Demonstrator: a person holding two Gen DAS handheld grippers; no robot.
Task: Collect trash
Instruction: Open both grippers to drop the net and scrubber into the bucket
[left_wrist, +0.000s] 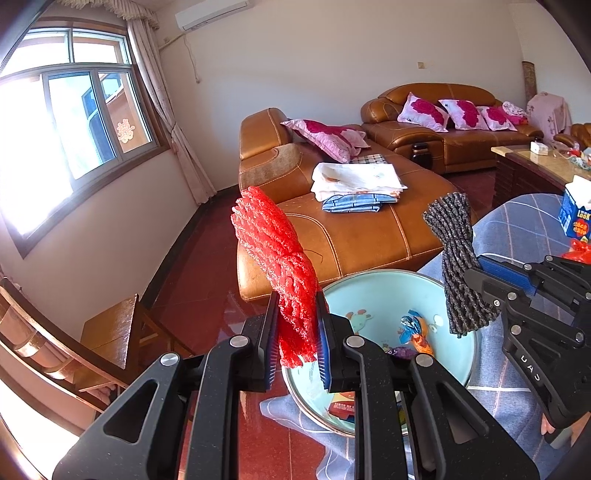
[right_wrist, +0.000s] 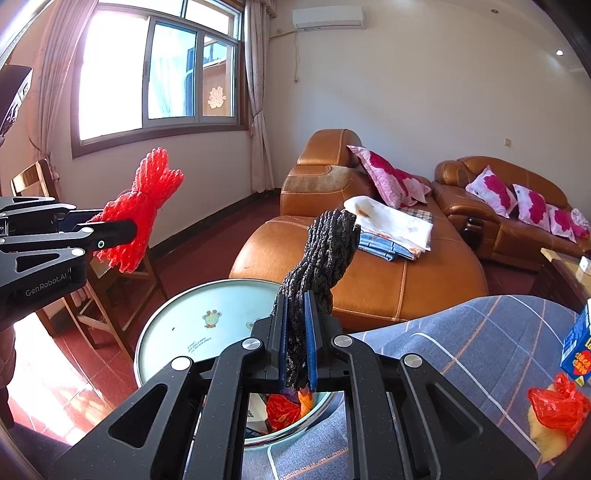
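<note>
**Two foam nets held over the trash basin**

Black linkage arms fill the bottom of each wrist view, and between the blue pads of the left gripper a red foam net is pinched near its lower end, the rest of it standing up and leaning toward 11 o'clock. Seen from the right wrist, that same red net sticks out at 10 o'clock, clamped in the left claw.

Right gripper is closed on a dark grey foam net, whose free end rises toward 1 o'clock. In the left wrist view this grey net shows at 3 o'clock, held by the right claw.

Below both grippers sits a pale blue basin with a cartoon print, resting on a blue checked cloth. Crumpled wrappers lie in its bottom, among them a red scrap.

On the cloth at 4 o'clock in the right wrist view lie a red plastic bag and a blue carton. A tan leather sofa stands behind.
</note>
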